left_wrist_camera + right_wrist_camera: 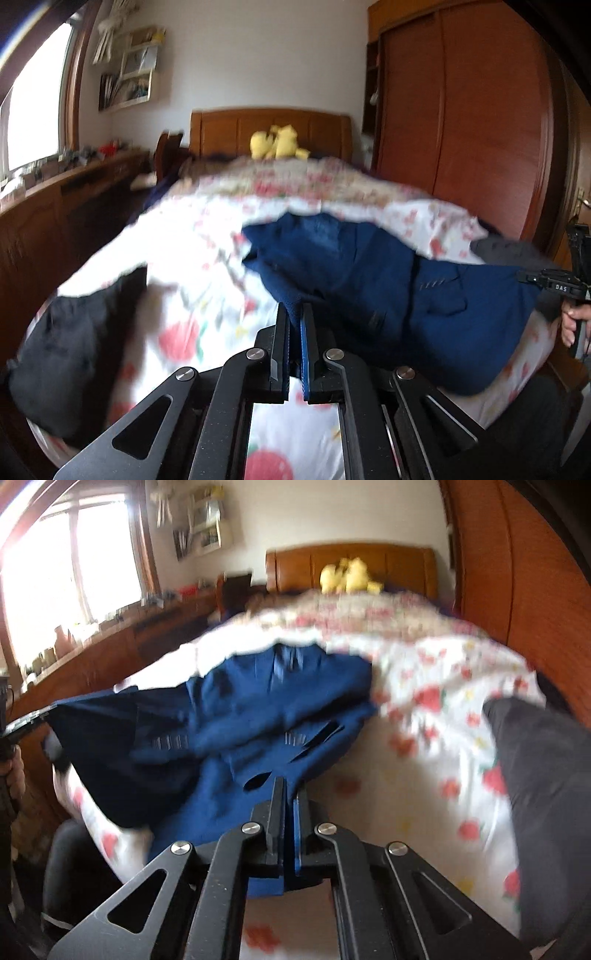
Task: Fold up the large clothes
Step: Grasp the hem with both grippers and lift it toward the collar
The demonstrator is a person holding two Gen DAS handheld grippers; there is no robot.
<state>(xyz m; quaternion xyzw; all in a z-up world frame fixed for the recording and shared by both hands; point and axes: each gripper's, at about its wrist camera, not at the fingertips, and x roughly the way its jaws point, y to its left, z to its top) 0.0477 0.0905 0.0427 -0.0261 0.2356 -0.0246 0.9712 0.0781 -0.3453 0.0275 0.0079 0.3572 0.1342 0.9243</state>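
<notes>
A navy blue jacket (369,273) lies rumpled on a bed with a white flower-print quilt (192,266). My left gripper (295,314) is shut on an edge of the jacket near the bed's front. In the right wrist view the jacket (221,723) spreads left and centre, and my right gripper (290,790) is shut on another edge of it. The right gripper also shows at the right edge of the left wrist view (554,284), and the left gripper at the left edge of the right wrist view (22,720). Both views are motion-blurred.
A black garment (74,350) lies on the quilt's left front; it shows at the right in the right wrist view (546,794). Yellow plush toys (277,144) sit by the wooden headboard (229,129). A wooden wardrobe (461,110) stands right, a low cabinet (55,206) under the window left.
</notes>
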